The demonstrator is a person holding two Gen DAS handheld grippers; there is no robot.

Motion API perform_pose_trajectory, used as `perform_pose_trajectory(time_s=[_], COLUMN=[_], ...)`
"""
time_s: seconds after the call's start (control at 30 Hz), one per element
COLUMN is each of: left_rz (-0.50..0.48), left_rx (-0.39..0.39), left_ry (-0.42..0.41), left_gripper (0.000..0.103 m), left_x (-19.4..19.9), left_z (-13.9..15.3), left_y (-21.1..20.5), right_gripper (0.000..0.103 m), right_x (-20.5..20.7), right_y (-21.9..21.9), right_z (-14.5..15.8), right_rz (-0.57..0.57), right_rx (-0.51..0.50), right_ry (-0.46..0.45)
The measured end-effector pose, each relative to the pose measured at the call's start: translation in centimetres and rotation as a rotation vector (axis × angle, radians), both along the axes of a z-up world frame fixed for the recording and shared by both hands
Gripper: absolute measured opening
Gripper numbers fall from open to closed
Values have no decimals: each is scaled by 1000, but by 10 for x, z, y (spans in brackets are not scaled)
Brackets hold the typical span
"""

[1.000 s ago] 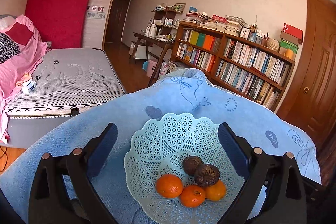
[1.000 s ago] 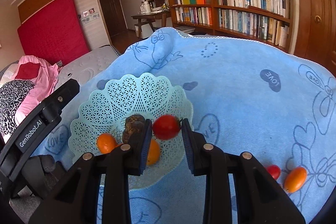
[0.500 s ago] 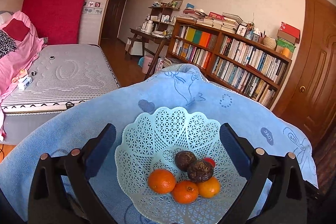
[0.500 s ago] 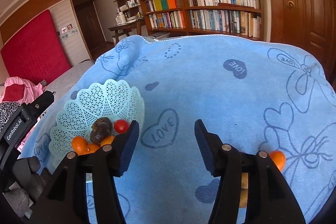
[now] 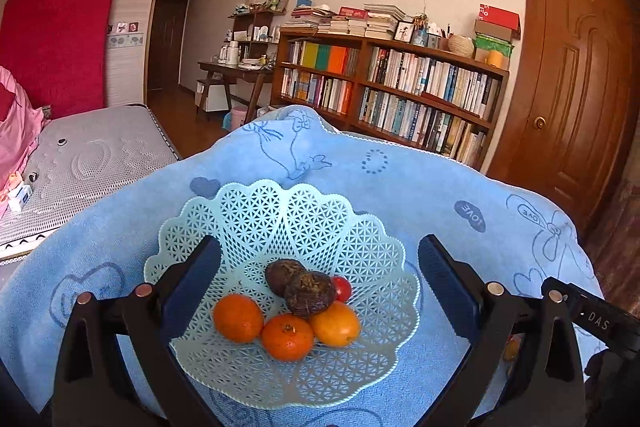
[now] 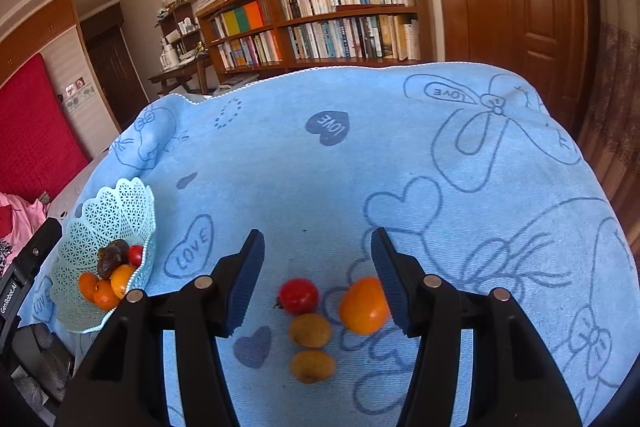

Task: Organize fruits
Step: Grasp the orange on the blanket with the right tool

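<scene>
The left gripper [image 5: 319,279] stands with its jaws spread wide and holds nothing. Its two fingers flank the pale green lattice basket [image 5: 280,211], which rests on the blue towel [image 5: 400,179]. Inside the basket lie three oranges [image 5: 238,317], two dark brown wrinkled fruits [image 5: 309,293] stacked against each other, and a small red tomato [image 5: 342,288] tucked behind the dark fruits on the right side. All six pieces sit grouped near the basket's centre, between the left gripper's fingers as that camera sees it.

The right gripper [image 6: 318,267] is likewise wide apart and empty. Four loose fruits lie on the towel within or beside its span: a red tomato [image 6: 299,296] roughly midway between the fingers, an orange fruit [image 6: 363,305] just beside the right finger's inner pad, whether touching cannot be told, and two yellowish-brown fruits [image 6: 310,330] nearer the camera, one behind the other.

In the right wrist view the basket sits at the far left edge, well apart from the loose fruits.
</scene>
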State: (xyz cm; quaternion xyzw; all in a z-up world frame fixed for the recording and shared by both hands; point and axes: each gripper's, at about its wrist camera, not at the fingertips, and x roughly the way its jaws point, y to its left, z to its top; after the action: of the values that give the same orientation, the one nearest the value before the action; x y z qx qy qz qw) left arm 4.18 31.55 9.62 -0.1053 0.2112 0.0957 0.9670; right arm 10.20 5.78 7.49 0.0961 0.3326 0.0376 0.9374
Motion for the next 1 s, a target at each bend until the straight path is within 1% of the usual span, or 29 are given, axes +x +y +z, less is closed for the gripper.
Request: perform_pose_trajectory(time_s=[0.1,0.2,0.37,0.43,0.47,0.5,0.6,0.77,0.83,0.9,1.0], left_rz=[-19,-36,-63,-74,-80,-84,-92,-99,-99,-101,-106], left_rx=[5,12,29,36,38,41,46,51,52,54,63], left_ry=[3,8,19,24,27,29,29,30,31,34,40], left_gripper=[100,100,100,100,100,100,100,100,100,100,100], left_x=[1,1,3,4,4,4,4,4,4,5,5], left_z=[-1,-3,-6,-8,-8,-9,-9,-9,-9,-10,-12], left_y=[-5,-9,-18,-21,-22,-23,-25,-27,-27,-27,-30], right_gripper=[56,56,56,53,48,46,44,44,41,38,38], right_x=[-1,1,6,9,11,12,15,17,18,17,14], right_y=[-13,-22,-20,-18,-17,-16,-15,-15,-15,-15,-16], right_z=[-6,-16,-30,-34,-36,-38,-44,-54,-56,-57,-54], right_rz=[-31,-42,-32,-32,-33,-31,-33,-35,-32,-22,-18], right_rx=[3,38,55,47,44,42,28,18,20,20,18], right_ry=[22,61,98,110,117,123,135,166,175,172,170])
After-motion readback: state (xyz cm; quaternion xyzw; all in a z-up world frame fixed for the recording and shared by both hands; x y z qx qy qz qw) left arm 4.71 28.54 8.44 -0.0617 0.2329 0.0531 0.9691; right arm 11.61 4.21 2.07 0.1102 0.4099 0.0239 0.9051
